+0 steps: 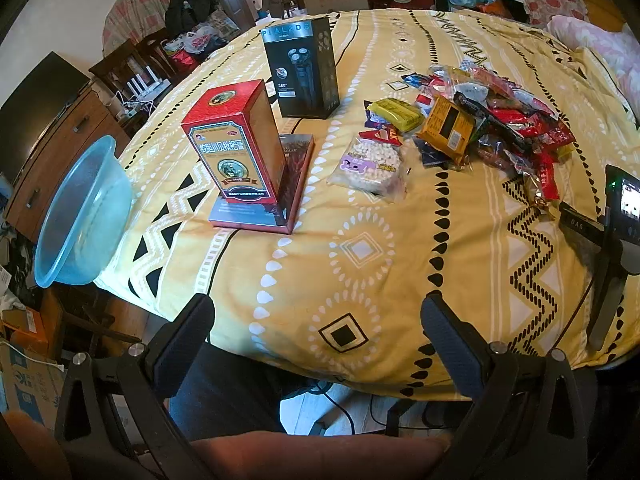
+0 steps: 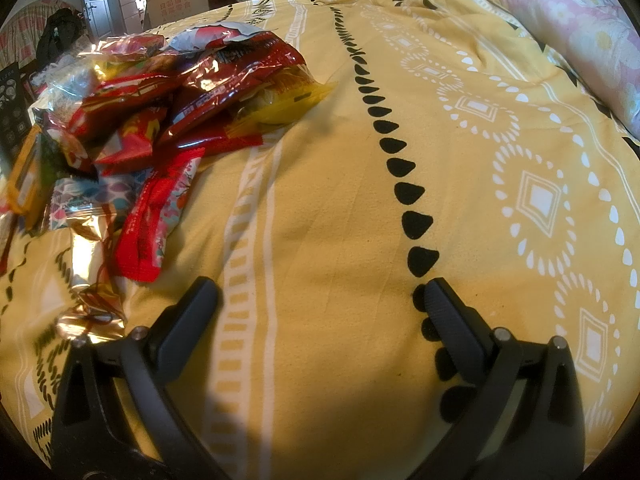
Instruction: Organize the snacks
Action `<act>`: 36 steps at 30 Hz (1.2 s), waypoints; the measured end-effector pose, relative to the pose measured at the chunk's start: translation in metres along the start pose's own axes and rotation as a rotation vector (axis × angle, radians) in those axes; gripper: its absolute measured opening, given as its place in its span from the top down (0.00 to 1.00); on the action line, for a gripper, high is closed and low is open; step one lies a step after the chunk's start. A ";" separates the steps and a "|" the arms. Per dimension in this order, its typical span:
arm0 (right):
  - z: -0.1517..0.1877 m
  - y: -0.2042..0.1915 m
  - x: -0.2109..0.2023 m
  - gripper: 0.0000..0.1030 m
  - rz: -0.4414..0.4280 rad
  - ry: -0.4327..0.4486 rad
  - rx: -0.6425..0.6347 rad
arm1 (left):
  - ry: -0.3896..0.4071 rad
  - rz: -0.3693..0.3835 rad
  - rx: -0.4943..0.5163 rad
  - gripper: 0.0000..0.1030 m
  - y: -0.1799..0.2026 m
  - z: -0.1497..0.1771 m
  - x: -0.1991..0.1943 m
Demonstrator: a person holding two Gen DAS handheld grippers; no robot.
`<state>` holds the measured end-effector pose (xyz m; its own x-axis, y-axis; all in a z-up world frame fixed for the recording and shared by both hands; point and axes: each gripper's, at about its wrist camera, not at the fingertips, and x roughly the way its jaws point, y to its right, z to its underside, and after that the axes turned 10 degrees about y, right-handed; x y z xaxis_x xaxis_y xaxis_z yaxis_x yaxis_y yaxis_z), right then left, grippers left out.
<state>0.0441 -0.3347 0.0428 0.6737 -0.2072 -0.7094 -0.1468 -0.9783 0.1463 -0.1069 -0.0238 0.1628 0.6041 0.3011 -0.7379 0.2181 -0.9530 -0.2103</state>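
Note:
A pile of snack packets point(image 1: 492, 116) lies on the yellow patterned bedspread point(image 1: 360, 248), right of centre in the left wrist view. A clear bag of white puffs point(image 1: 370, 164) and a yellow packet point(image 1: 396, 114) lie at its left edge. My left gripper point(image 1: 318, 314) is open and empty, over the bed's near edge. In the right wrist view the pile point(image 2: 160, 104) lies up and left of my right gripper point(image 2: 320, 296), which is open and empty low over the spread. A red packet point(image 2: 156, 220) and a gold wrapper point(image 2: 90, 280) lie nearest it.
A red box point(image 1: 236, 140) stands on a flat box point(image 1: 264, 196), with a black shaver box point(image 1: 302, 66) behind. A blue plastic basin point(image 1: 84, 212) sits at the bed's left edge. The right gripper's body point(image 1: 616, 240) shows at the right. A pink quilt point(image 2: 576, 24) lies far right.

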 end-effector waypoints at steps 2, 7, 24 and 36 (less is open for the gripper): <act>0.000 0.000 0.001 0.00 0.000 0.000 0.000 | 0.000 0.002 0.000 0.00 0.000 0.000 0.000; 0.000 0.000 0.000 0.00 0.000 0.000 0.000 | 0.000 0.004 0.000 0.00 0.001 0.002 0.001; 0.000 0.000 0.001 0.00 0.000 0.000 0.000 | -0.012 0.009 -0.002 0.00 0.001 0.004 0.003; 0.000 0.000 0.001 0.00 0.000 0.000 0.000 | -0.021 0.012 -0.005 0.00 0.002 0.004 0.009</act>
<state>0.0447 -0.3350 0.0426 0.6735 -0.2072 -0.7096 -0.1468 -0.9783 0.1464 -0.1043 -0.0227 0.1531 0.5906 0.2892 -0.7534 0.2151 -0.9562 -0.1984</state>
